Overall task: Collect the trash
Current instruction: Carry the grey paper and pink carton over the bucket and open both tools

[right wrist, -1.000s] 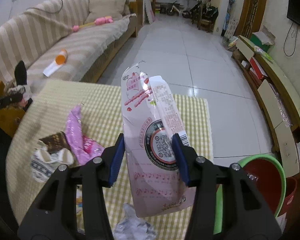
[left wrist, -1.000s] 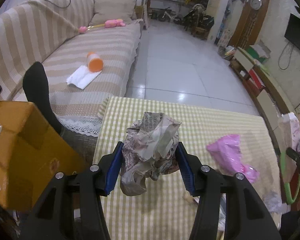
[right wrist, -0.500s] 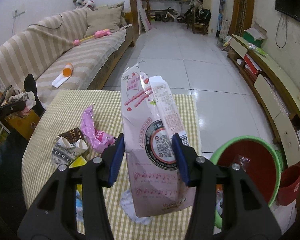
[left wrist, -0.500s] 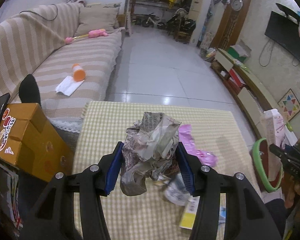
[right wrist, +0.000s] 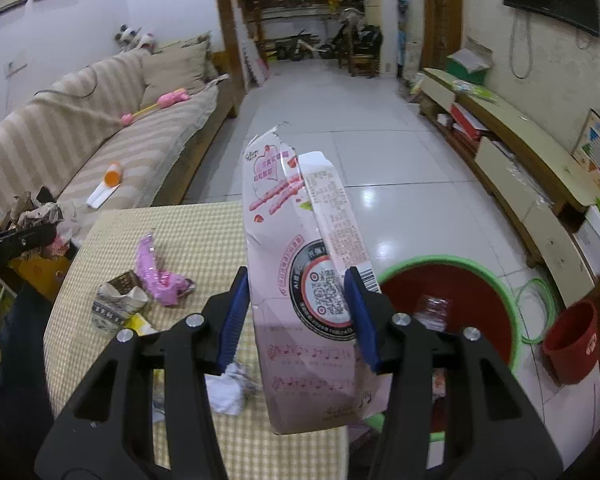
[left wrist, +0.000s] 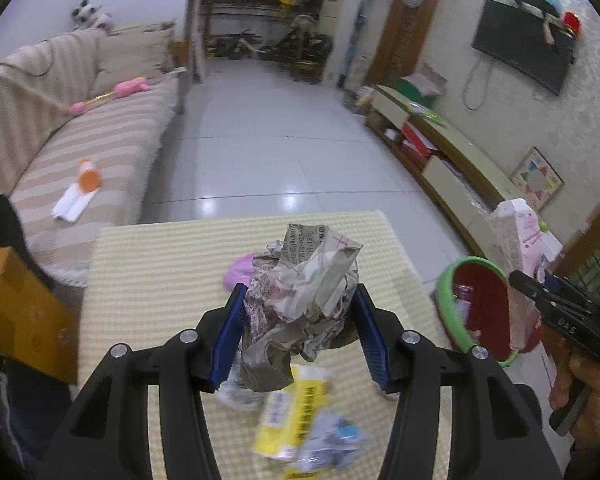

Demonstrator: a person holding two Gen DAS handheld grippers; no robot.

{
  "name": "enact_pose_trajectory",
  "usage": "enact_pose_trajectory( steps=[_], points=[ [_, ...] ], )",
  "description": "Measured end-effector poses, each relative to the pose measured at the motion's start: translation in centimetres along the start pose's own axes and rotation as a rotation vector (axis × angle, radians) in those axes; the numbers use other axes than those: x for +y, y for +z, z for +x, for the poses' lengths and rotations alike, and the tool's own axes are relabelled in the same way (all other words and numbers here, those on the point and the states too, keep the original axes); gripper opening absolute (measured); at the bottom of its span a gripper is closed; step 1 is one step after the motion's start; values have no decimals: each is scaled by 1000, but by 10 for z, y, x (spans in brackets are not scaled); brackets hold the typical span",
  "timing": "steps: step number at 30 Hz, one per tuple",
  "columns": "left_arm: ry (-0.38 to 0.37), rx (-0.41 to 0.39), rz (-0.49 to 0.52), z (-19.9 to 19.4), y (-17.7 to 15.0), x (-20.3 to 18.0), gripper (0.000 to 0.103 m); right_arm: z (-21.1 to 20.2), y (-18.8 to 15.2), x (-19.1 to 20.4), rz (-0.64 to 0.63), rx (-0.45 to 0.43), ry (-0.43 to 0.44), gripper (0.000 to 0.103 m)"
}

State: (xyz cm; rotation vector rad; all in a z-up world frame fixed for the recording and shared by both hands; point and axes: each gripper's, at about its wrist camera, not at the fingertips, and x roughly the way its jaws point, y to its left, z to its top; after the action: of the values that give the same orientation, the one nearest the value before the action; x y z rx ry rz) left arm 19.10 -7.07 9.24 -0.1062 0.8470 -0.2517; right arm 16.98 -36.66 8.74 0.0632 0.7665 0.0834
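Left wrist view: left tongs (left wrist: 300, 336) clamped on a crumpled newspaper ball (left wrist: 304, 292), held above the bench (left wrist: 152, 280), which wears a yellow-and-white checked cloth. On the cloth below lie a yellow wrapper (left wrist: 296, 412) and other scraps, blurred, so I can't tell what they are. A pink wrapper (left wrist: 240, 272) peeks out behind the ball. Off the bench's right edge stands a red basin with a green rim (left wrist: 448, 300); the right tongs (left wrist: 520, 280) hold a pink carton over it. Cardboard box (left wrist: 24, 316) at left, striped sofa (left wrist: 100, 148) beyond, white tiled floor (left wrist: 280, 152), wall television (left wrist: 520, 56).

Right wrist view: right tongs (right wrist: 296, 312) clamped on the flattened pink carton (right wrist: 300, 280), upright, above the bench's (right wrist: 204, 232) right edge and beside the basin (right wrist: 452, 304). On the cloth: the pink wrapper (right wrist: 160, 276), a folded newspaper piece (right wrist: 116, 304), a white paper wad (right wrist: 228, 388). A small red bucket (right wrist: 572, 344) stands on the floor beside the basin. Low cabinet (right wrist: 520, 184) along the right wall.
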Motion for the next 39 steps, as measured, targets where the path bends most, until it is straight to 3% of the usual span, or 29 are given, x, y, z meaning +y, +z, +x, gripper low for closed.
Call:
enact_pose_trajectory(
  steps=[11, 22, 31, 39],
  points=[
    [-138, 44, 107, 39, 12, -96, 50, -8, -18, -77, 118, 2, -85, 47],
    [-257, 114, 204, 81, 7, -185, 51, 5, -41, -130, 194, 36, -117, 47],
    [-325, 179, 246, 112, -2, -231, 51, 22, -59, -157, 240, 74, -116, 47],
    [-338, 224, 239, 136, -7, -252, 57, 33, -62, -167, 256, 98, -94, 48]
  ],
)
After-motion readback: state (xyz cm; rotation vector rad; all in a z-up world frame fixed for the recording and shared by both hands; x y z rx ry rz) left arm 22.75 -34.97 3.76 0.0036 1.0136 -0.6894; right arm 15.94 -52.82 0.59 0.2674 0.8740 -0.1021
